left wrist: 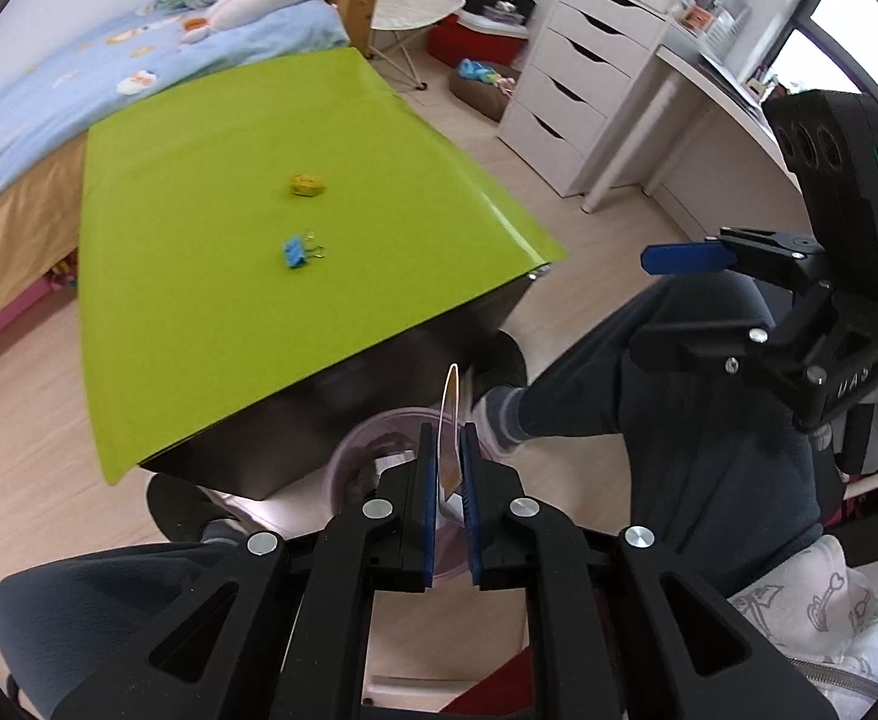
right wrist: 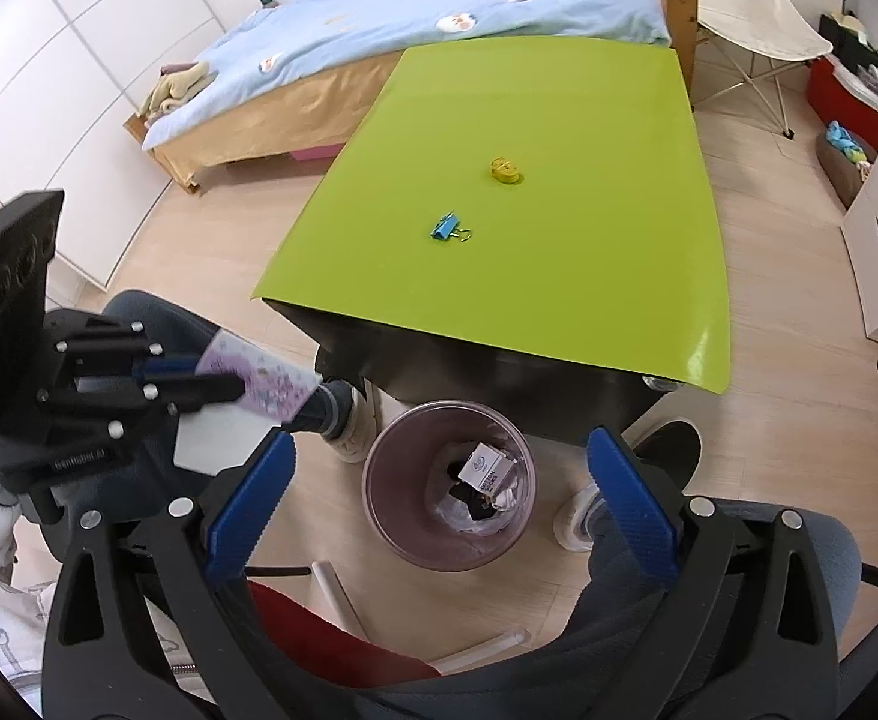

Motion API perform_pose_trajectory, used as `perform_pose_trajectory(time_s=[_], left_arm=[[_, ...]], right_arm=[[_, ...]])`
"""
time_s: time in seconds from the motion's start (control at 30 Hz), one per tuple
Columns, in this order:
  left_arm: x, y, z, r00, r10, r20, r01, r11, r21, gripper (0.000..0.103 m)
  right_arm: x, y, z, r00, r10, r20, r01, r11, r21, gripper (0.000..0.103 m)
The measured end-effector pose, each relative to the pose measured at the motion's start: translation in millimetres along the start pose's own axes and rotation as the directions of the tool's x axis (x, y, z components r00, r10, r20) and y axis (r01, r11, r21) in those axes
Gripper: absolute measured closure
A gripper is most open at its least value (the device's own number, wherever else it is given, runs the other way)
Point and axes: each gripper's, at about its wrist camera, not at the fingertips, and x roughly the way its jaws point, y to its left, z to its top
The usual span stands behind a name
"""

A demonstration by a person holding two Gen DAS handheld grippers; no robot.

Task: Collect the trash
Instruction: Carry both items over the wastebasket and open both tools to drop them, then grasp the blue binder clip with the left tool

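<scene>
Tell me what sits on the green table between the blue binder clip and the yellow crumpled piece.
Nothing: in both wrist views only bare green table separates the blue binder clip from the yellow crumpled piece.

I see a green table (right wrist: 535,276) ahead, blue binder clip (right wrist: 446,227) lying on it, bed (right wrist: 378,42) at eleven o'clock, white drawer unit (left wrist: 583,78) at one o'clock, folding chair (right wrist: 751,18) beside the bed
</scene>
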Motion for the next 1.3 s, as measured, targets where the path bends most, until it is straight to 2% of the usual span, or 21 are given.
perform_pose_trajectory(time_s=[0.03,0.07,0.17,0.23,0.3,0.8,1.3], left_arm=[[1.7,-0.2,-0.3,1.000,-0.004,-0.005,0.004,1.000,0.000,0.082],[4.0,0.2,-0.5,1.000,-0.005,-0.008,0.005,1.000,-0.002,0.065],[7.9,3.4,-1.3,1.000,-0.005,-0.010,0.005,1.000,-0.021,0.038],[8.4,5.7,-2.2,1.000,0.004,0.001,-0.004,0.999,-0.036,0.023],[7.4,8.6,-3.0,1.000,0.008,0.006,-0.007,0.999,-0.052,0.018],[-0.2,33.4,2.3,0.997,0.066,0.037,-0.060,0.989,-0.137,0.017],[20.9,59.3,66.5,0.992,0.117,0.053,-0.108,0.983,-0.150,0.017]], right_arm=[[-1.3,-1.0,-0.5,1.000,0.001,0.001,-0.001,1.000,0.003,0.007],[-1.6,-1.4,-0.5,1.000,0.002,0.003,-0.002,1.000,0.004,0.006],[-1.4,-2.5,-0.4,1.000,0.007,0.006,-0.007,1.000,0.007,0.005],[-1.1,-2.1,-0.1,1.000,0.009,0.007,-0.009,1.000,0.008,0.004],[-1.0,-1.9,-0.8,1.000,0.009,0.009,-0.010,1.000,0.010,0.003],[0.7,4.5,7.2,1.000,0.005,0.023,-0.005,1.000,0.007,0.003],[12.7,-2.8,44.7,0.999,-0.019,0.027,0.019,1.000,-0.010,0.003]])
